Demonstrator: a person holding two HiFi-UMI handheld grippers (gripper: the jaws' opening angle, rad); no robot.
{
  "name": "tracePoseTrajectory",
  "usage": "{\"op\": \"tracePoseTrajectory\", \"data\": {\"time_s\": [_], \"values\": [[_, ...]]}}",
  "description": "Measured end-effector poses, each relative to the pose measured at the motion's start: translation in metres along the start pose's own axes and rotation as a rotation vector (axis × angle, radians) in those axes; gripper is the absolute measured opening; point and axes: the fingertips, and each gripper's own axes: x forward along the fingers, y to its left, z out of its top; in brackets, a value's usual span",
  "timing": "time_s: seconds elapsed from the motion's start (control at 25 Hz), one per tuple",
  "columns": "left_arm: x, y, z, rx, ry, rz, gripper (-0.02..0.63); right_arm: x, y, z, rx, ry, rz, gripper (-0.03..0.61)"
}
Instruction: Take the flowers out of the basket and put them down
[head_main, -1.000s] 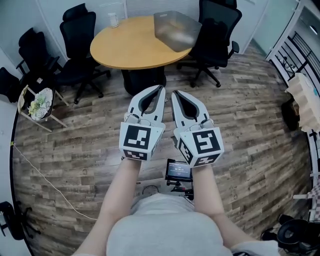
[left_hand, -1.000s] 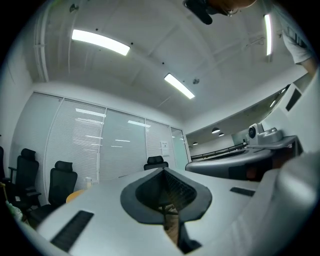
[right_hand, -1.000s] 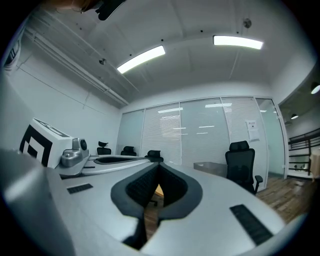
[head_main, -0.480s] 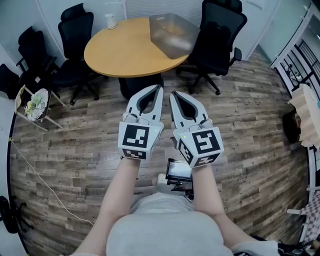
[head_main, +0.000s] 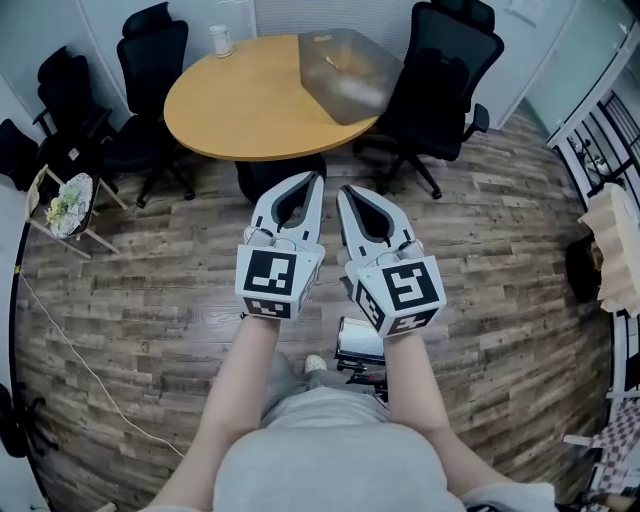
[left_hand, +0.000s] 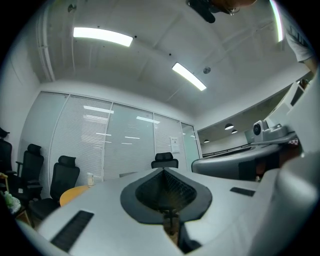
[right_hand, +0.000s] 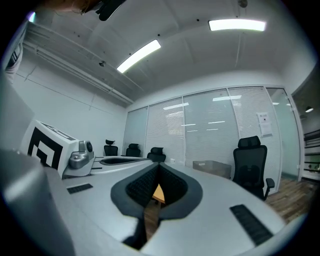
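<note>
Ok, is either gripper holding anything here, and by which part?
Nothing is held. The left gripper and the right gripper both have their jaws together with nothing between them.

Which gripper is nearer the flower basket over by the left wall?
Left. The flower basket sits far off to the left of the left gripper; the right gripper is beside that one, farther away. Neither is close.

Wood-plank floor (head_main: 130, 290); round orange table (head_main: 250, 100) ringed by black office chairs (head_main: 440, 70); ceiling strip lights (left_hand: 102, 36); glass partition (left_hand: 125, 145).

Ceiling strip lights (left_hand: 102, 36) shine bright; fisheye edges bend.
</note>
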Motion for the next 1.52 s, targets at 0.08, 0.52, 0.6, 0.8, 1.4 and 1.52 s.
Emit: {"op": "tracePoseTrajectory", "data": {"time_s": [0.08,0.52,0.6,0.8,1.4,1.52], "values": [[0.004,0.003,-0.002,-0.006,0.001,0.005,0.003,0.003,-0.002,-0.001,-0.001,0.002,0.003,0.025],[0.031,0.036,-0.010,-0.058,-0.023,-0.016,0.003,0.039,-0.012,-0.003,0.112,-0.028,0.011,0.025],[0.041,0.043,-0.008,-0.063,-0.033,-0.029,0.003,0.047,-0.019,-0.001,0.163,-0.048,0.002,0.025],[0.071,0.061,-0.008,-0.034,-0.037,-0.071,0.003,0.075,-0.050,0.004,0.181,-0.100,-0.090,0.025],[0.165,0.138,-0.029,-0.033,0.015,-0.174,0.003,0.193,-0.079,-0.006,0.181,-0.035,-0.061,0.025],[0.181,0.151,-0.034,-0.025,0.027,-0.214,0.003,0.215,-0.085,-0.011,0.174,-0.009,-0.085,0.025]]}}
